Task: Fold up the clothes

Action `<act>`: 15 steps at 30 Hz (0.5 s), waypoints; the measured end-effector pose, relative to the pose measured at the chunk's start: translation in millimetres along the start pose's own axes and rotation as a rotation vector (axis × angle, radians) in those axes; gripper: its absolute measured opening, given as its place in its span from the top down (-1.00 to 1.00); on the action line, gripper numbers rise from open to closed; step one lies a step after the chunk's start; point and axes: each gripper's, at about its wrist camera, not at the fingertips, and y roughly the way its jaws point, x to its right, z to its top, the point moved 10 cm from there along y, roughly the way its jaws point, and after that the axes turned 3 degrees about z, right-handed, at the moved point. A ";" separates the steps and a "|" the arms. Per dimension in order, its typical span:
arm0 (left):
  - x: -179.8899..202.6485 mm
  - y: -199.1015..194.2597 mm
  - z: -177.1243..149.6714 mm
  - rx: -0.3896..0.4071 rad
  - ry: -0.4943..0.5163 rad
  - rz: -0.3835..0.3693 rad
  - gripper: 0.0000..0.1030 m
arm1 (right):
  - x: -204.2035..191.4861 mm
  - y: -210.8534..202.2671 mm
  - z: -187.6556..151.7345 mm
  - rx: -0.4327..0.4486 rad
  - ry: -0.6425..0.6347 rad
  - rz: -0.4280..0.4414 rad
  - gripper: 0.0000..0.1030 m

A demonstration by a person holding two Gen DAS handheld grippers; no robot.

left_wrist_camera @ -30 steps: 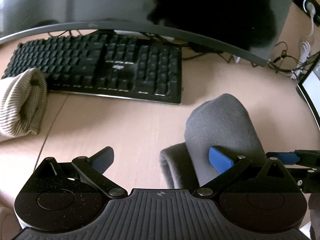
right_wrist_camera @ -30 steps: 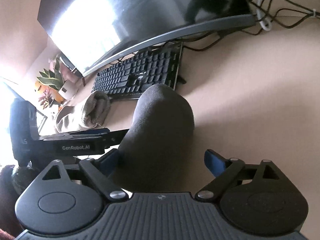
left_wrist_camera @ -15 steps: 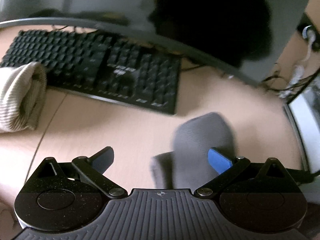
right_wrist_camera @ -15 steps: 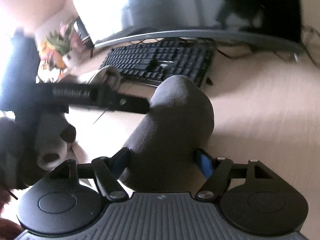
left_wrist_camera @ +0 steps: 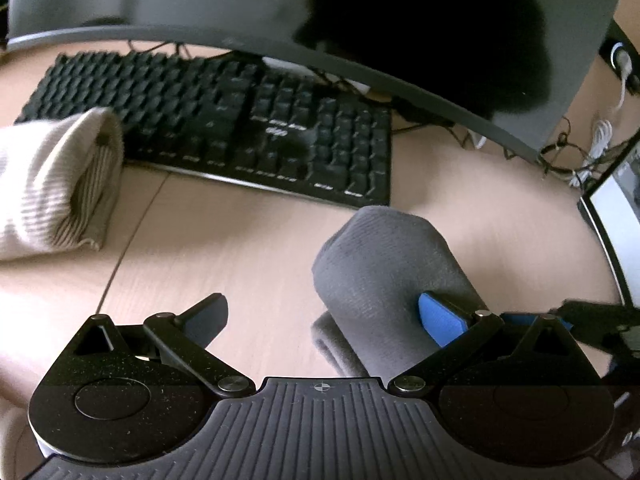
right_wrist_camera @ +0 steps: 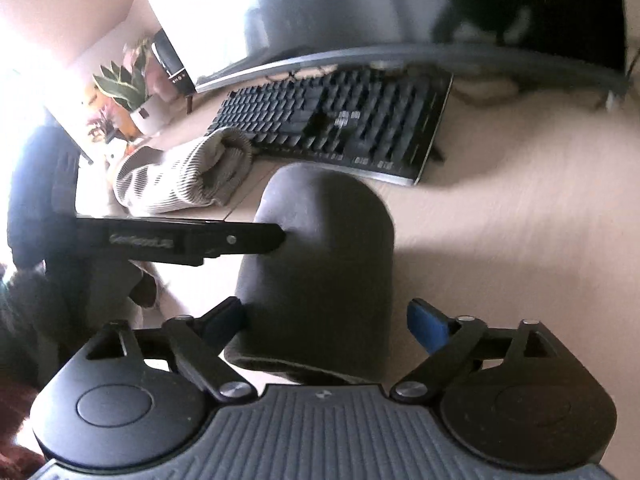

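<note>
From my left tongs (left_wrist_camera: 324,320) I look down on the grey garment (left_wrist_camera: 384,276), a rounded hump folded over itself on the pale desk (left_wrist_camera: 248,248), just short of the front edge of the black keyboard (left_wrist_camera: 240,136). These jaws are spread wide; the right blue pad rests against the grey cloth, the left one hangs over bare wood, so nothing is pinched. Compared with a second ago the hump sits closer to the keyboard's corner and the striped beige garment (left_wrist_camera: 52,188) looms larger at the left, which I read as my left hand having slid sideways. Bare wood lies between the two garments; the monitor (left_wrist_camera: 280,20) overhangs the keyboard, and a second screen (left_wrist_camera: 616,220) and cables close the right side. From my right tongs (right_wrist_camera: 326,326) the grey hump stands between the jaws, the left pad at its flank, the right pad apart from it. These jaws have just been opening after a brief squeeze on the cloth, so I judge the fold released and this piece near done. My left tool's finger (right_wrist_camera: 180,240) reaches in from the left and touches the hump's side. The striped one waits beside a potted plant (right_wrist_camera: 128,92); open desk lies to the right
</note>
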 end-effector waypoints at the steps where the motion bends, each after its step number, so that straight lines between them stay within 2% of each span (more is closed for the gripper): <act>1: -2.9 0.1 -1.0 -0.006 -0.016 -0.011 -1.00 | 0.9 6.8 -2.7 -0.017 0.021 0.020 -0.83; 5: -13.8 1.3 -7.0 -0.036 -0.099 -0.069 -1.00 | -0.7 27.1 -10.3 -0.055 0.080 0.062 -0.81; 8: -16.5 6.0 -7.8 -0.050 -0.145 -0.088 -1.00 | -5.1 26.5 -10.0 -0.012 0.049 0.005 -0.64; 10: -11.7 10.8 -3.8 -0.053 -0.134 -0.097 -1.00 | -4.6 23.3 -9.2 0.013 0.031 -0.025 -0.54; 15: 32.6 37.8 7.9 -0.067 -0.051 -0.189 -1.00 | 28.1 -5.1 -8.7 0.085 0.081 -0.128 -0.51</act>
